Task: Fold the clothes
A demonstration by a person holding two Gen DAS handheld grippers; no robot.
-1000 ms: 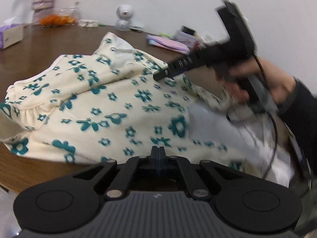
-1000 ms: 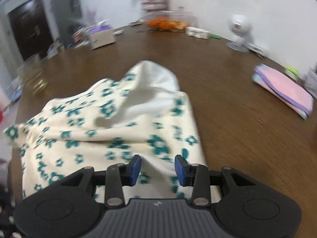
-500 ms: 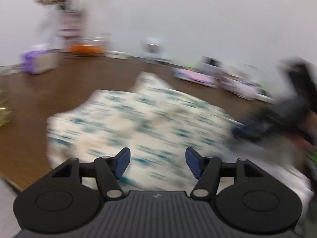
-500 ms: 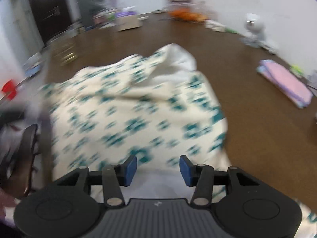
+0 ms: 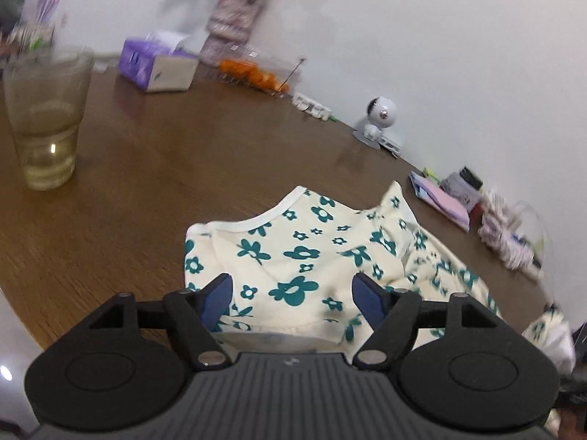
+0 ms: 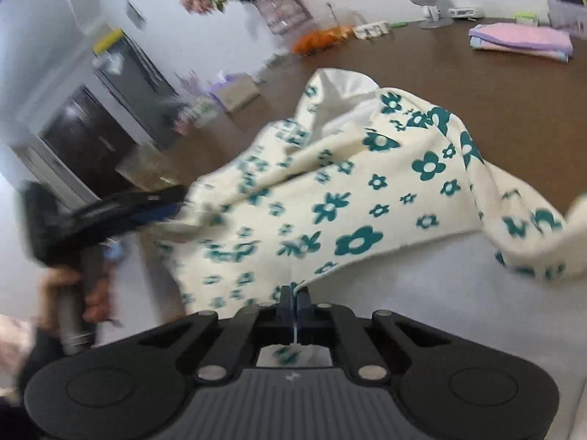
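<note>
Two tongs work one garment (image 5: 304,260), a cream piece printed with teal flowers, which lies crumpled on the brown wooden bench (image 5: 183,154). In the left wrist view the left tongs (image 5: 291,295) stand with their blue pads wide apart over the near edge of the cloth, holding nothing; the white-bound neckline curves just beyond them. In the right wrist view the right tongs (image 6: 293,299) are pressed together on a thin hem of the garment (image 6: 352,190), and the fabric rises from that pinch and drapes away toward the bench (image 6: 477,73), its plain white inner side showing at the far fold. The same view shows the other tool at the left, blurred, gripped by a hand (image 6: 69,289), its tip at the cloth's left edge.

Around the bench: a glass (image 5: 46,117) with yellowish liquid at the far left, a purple tissue box (image 5: 156,64), a clear tub of orange pieces (image 5: 253,69), a patterned vase (image 5: 231,25) with flowers, a small white round camera (image 5: 379,115) on a stand, and a folded pink and blue cloth (image 5: 440,201) by some blurred clutter near the wall. No label or writing on any of them can be read; the tissue box print is too blurred.
</note>
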